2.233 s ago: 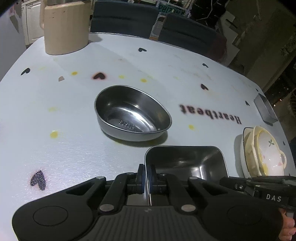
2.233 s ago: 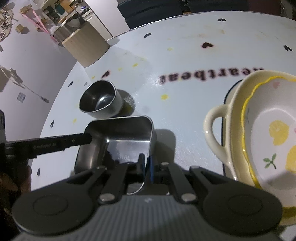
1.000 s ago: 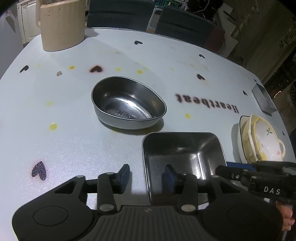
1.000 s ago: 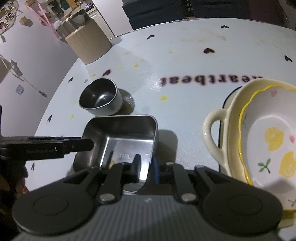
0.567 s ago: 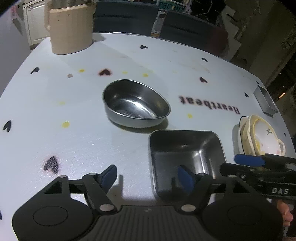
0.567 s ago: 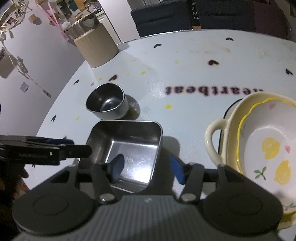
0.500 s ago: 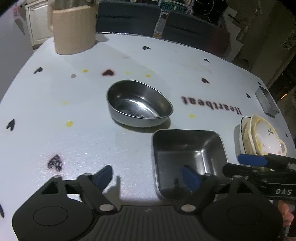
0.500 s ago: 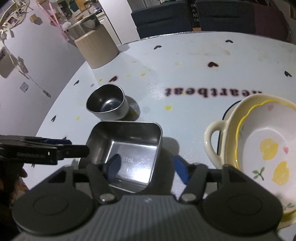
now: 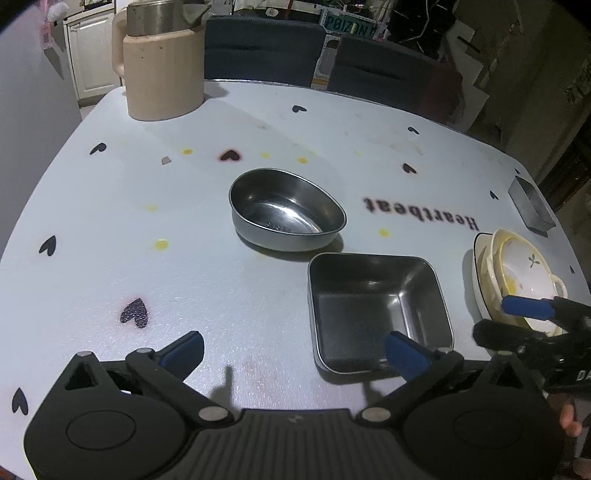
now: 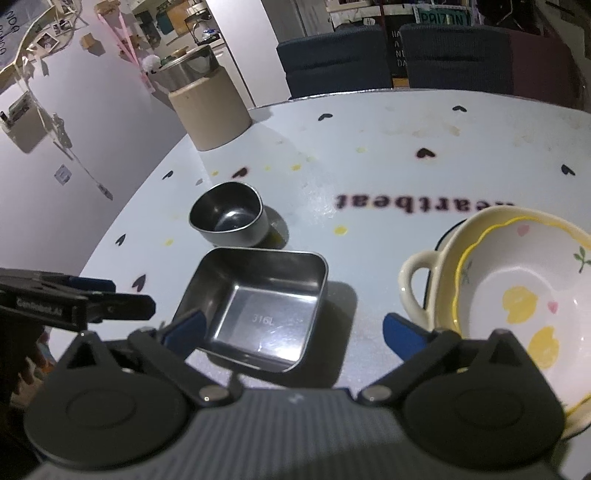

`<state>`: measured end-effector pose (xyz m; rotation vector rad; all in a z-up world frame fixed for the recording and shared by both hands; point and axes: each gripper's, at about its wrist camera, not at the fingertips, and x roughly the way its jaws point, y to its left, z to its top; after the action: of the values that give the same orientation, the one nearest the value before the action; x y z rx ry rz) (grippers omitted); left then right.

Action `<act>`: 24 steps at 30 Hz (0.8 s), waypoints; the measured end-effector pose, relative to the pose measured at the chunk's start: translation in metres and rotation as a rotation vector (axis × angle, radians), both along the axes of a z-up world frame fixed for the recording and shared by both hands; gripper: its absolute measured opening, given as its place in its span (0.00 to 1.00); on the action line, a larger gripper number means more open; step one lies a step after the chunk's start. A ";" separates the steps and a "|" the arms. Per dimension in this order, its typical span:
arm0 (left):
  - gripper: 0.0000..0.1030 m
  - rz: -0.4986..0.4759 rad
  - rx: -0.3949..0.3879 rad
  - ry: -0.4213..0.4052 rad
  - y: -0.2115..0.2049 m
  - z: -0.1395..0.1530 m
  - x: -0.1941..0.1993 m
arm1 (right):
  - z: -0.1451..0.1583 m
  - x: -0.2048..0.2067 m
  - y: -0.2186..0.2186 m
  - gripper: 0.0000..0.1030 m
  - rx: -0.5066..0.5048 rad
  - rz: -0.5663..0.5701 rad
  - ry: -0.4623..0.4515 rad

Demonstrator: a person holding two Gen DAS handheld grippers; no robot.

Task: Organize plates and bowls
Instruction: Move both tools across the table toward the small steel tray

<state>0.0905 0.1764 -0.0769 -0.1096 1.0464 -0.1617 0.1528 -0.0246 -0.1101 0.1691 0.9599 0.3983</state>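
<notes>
Both the left gripper [image 9: 293, 350] and right gripper [image 10: 293, 330] are spreading wide, pinching nothing, so I'd be lifting clear without nudging the square tin [image 9: 376, 310].

"Heartbeat" on table [image 9: 258, 288], "316L" inside square steel dish [image 10: 258, 310], "P8IZON" plate behind chairs [image 9: 349, 26]

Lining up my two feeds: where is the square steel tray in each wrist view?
Left wrist: square steel tray lower right of centre, just below the oval steel bowl.
Right wrist: tray lower centre, the bowl just above it.
Shared landmark: the Heartbeat lettering.
</notes>
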 end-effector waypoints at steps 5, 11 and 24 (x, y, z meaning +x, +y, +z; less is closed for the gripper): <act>1.00 0.006 -0.007 -0.034 -0.008 0.012 0.000 | 0.013 -0.007 -0.013 1.00 0.000 -0.007 -0.053; 1.00 -0.012 -0.008 -0.090 -0.036 0.027 0.007 | 0.025 -0.013 -0.044 1.00 -0.014 -0.067 -0.108; 1.00 -0.127 -0.024 -0.198 -0.136 0.046 0.036 | 0.047 -0.025 -0.146 1.00 -0.026 -0.271 -0.188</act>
<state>0.1262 0.0403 -0.0307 -0.0474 0.8538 -0.2949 0.1274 -0.1704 -0.0631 0.2306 0.7445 0.1484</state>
